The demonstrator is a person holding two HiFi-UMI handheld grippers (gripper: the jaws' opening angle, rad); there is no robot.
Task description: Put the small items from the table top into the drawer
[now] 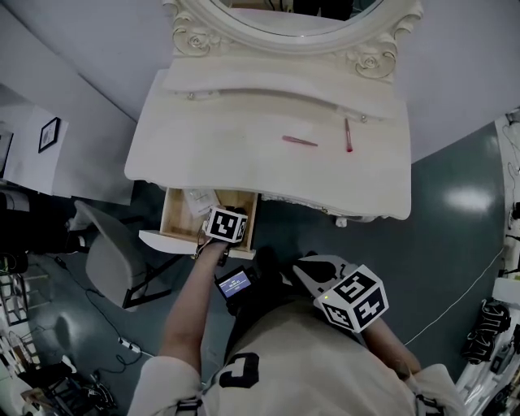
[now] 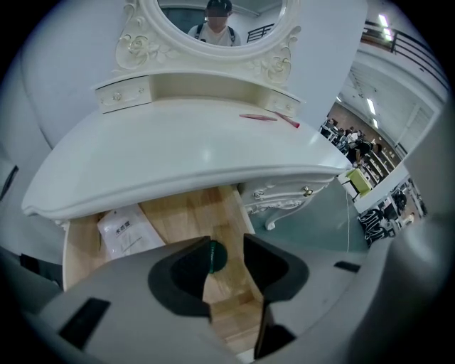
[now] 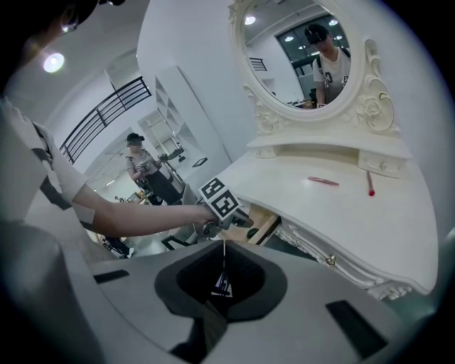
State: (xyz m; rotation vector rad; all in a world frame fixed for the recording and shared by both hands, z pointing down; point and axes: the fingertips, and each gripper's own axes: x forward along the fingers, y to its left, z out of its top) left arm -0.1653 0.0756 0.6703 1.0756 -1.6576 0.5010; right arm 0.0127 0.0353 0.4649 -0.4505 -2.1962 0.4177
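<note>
Two thin pink-red sticks [image 1: 300, 141] [image 1: 348, 136] lie on the white dressing table's top [image 1: 203, 130]; they also show as sticks [image 2: 258, 117] [image 2: 290, 119] in the left gripper view. Below the top, the wooden drawer [image 1: 175, 218] stands pulled out, with a white packet [image 2: 126, 231] inside. My left gripper [image 1: 226, 225] hangs over the drawer, jaws open [image 2: 227, 259]. A small dark green round item [image 2: 215, 257] shows in the gap, low by the left jaw, not pinched. My right gripper [image 1: 313, 266] stays near my body, jaws shut [image 3: 223, 245], holding nothing I can see.
An oval mirror [image 1: 284, 16] in a carved frame rises at the table's back. A grey chair [image 1: 114, 260] stands left of the drawer. Cables [image 1: 455, 301] run over the floor at right. A small screen [image 1: 235, 284] sits by my left forearm. Another person [image 3: 146, 170] stands far off.
</note>
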